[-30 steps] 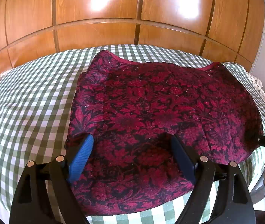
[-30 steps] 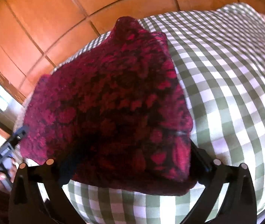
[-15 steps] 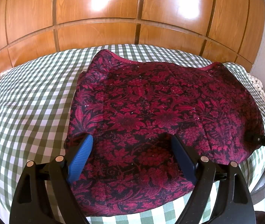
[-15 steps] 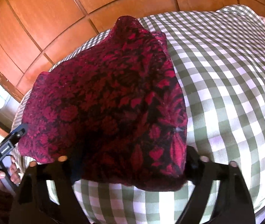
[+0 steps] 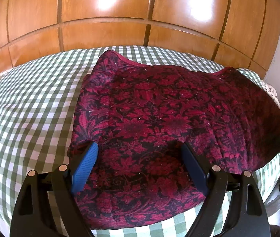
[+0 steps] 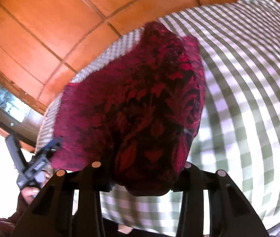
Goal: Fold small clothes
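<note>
Rising at its right corner, the red floral garment (image 5: 159, 122) is bunching where the right tongs (image 6: 140, 177) have just been closing and are now pinching it. Its remainder is lying flat on the checked bed (image 5: 31, 108). Left tongs (image 5: 140, 162) are hovering spread wide over its near edge.

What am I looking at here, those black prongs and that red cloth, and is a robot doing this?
No robot: a person holds a two-fingered tool in each hand, each carrying a camera looking along its fingers. The left tool stands open over a red flowered garment spread on a green checked cloth, wood panelling behind. The right tool has just been closing, and its side of the garment bunches between its fingers. That view also shows the left tool from the side.
</note>
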Demonstrator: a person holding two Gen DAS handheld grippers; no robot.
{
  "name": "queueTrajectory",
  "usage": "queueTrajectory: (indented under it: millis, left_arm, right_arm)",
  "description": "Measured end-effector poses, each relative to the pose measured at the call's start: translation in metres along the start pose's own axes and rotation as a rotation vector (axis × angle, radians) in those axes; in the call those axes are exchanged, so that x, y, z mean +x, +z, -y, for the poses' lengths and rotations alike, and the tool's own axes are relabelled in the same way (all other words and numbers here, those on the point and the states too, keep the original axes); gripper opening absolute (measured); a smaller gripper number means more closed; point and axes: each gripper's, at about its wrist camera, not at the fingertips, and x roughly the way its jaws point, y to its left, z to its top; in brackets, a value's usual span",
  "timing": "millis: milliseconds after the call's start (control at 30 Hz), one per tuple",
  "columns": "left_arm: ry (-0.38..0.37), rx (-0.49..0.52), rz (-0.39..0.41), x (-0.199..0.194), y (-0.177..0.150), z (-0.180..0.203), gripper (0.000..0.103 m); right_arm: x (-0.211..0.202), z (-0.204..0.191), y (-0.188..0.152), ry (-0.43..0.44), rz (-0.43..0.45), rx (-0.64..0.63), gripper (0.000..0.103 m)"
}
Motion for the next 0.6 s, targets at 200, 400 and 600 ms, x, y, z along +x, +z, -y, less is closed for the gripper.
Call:
queueTrajectory:
  millis: [200, 400, 600]
  left_arm:
    - [-0.027, -0.013, -0.003, -0.001, 0.0, -0.005, 0.084]
    - [-0.128, -0.094, 0.006, -0.016, 0.003, -0.033, 0.084]
    - [-0.194, -0.27, 0.085, -0.057, 0.007, -0.098, 0.083]
  right_arm:
    - [-0.001, -0.076, 0.013, 0.127, 0.035, -0.147, 0.036]
    - [0.035, -0.143, 0.007, 0.169, -0.002, -0.309, 0.036]
    - [0.074, -0.192, -0.022, 0.091, -0.054, -0.538, 0.036]
